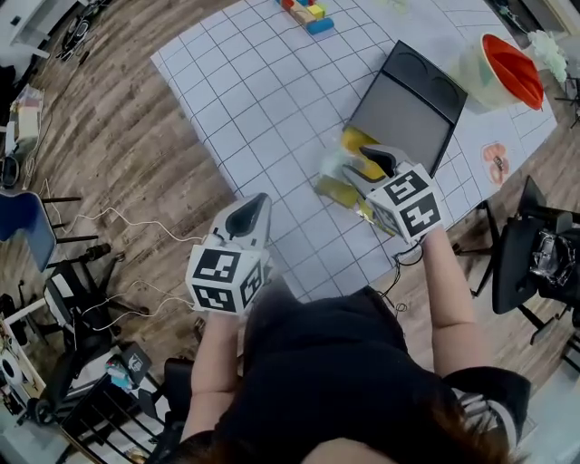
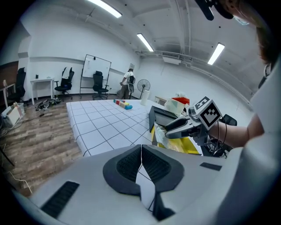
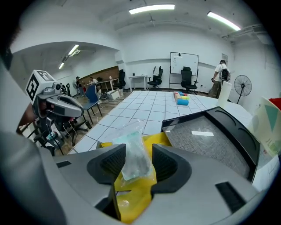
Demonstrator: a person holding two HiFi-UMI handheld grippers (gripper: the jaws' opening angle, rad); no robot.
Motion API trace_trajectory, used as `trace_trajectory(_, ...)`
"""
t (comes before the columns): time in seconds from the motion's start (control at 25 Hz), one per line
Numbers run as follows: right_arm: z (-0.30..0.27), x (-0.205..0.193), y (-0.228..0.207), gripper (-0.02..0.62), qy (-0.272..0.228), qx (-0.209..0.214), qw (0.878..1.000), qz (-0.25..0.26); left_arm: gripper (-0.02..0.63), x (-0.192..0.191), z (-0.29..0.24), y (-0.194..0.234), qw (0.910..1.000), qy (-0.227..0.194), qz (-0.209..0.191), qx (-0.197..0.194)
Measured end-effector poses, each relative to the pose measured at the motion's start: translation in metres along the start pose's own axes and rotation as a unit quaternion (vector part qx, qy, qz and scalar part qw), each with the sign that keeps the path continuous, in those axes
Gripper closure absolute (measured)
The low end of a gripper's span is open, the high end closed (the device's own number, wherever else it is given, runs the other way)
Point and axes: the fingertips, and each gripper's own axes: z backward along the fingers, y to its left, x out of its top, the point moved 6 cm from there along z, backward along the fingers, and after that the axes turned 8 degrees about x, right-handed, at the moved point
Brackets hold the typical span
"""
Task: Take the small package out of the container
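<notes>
A small clear plastic package with something pale green inside lies between the jaws of my right gripper. The pads stand wide apart and do not press it. It rests on a yellow pouch on the table, just in front of the black tray. In the head view the right gripper reaches over the package and yellow pouch at the tray's near edge. My left gripper hovers near the table's front edge, shut and empty, its jaws meeting.
The grid-marked mat covers the table. A pale cup with an orange inside stands right of the tray. Coloured blocks lie at the far edge. A black chair is off the table's right side.
</notes>
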Motion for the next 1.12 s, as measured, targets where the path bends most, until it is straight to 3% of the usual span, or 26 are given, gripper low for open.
trace_trajectory(0.56,-0.025,-0.004,-0.005,0.391,0.070,0.030,0.997,0.031,0.578,0.002,-0.031,0.012,0.9990,0.025,-0.004,-0.036)
trace_trajectory(0.8,-0.027,-0.008,-0.007,0.422,0.074,0.034,0.996,0.039,0.578,0.002,-0.040,0.011,0.9988,0.028,-0.004,-0.039)
trace_trajectory(1.12,-0.016,-0.009,0.004,0.506,0.062,0.009,0.997,0.039,0.578,-0.001,-0.030,0.008,0.9989,0.024,-0.009,-0.039)
